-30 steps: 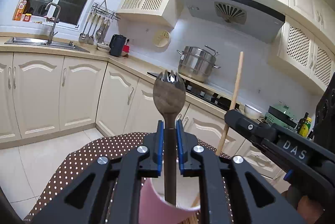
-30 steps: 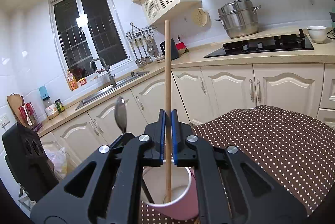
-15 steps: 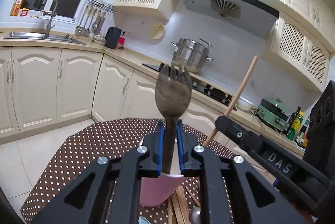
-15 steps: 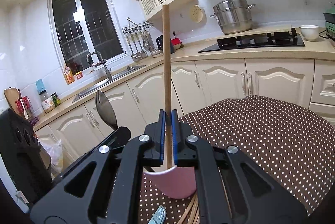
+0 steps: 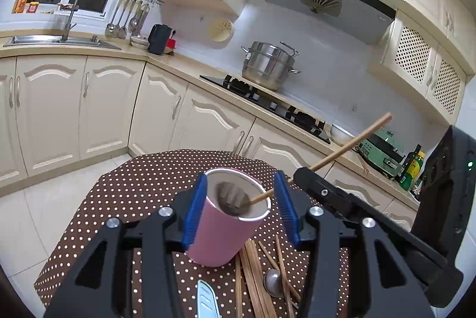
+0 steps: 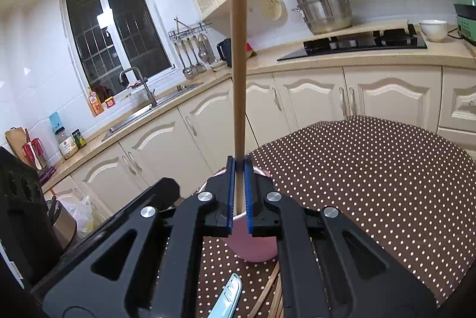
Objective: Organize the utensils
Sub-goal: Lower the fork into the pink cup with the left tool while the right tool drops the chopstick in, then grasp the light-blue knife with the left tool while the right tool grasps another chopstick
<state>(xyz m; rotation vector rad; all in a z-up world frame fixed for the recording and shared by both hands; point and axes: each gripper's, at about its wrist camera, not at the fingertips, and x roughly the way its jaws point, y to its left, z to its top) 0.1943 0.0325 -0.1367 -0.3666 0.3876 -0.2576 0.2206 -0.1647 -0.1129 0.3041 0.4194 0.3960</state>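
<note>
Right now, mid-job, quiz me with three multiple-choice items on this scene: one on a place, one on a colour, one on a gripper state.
1. Where is the spork head?
A. Inside the cup
B. On the hob
C. In the sink

2. What colour is the cup's outside?
A. Green
B. Pink
C. Black

3. How does the right gripper stand?
A. Open and empty
B. Shut on a knife
C. Shut on the wooden chopstick

Key: 1 A, the spork lies inside the cup, below its rim, with the left gripper open around the cup. 2 B, the cup wall is pink. 3 C, the right gripper clamps the wooden chopstick, whose lower end dips into the cup.
</note>
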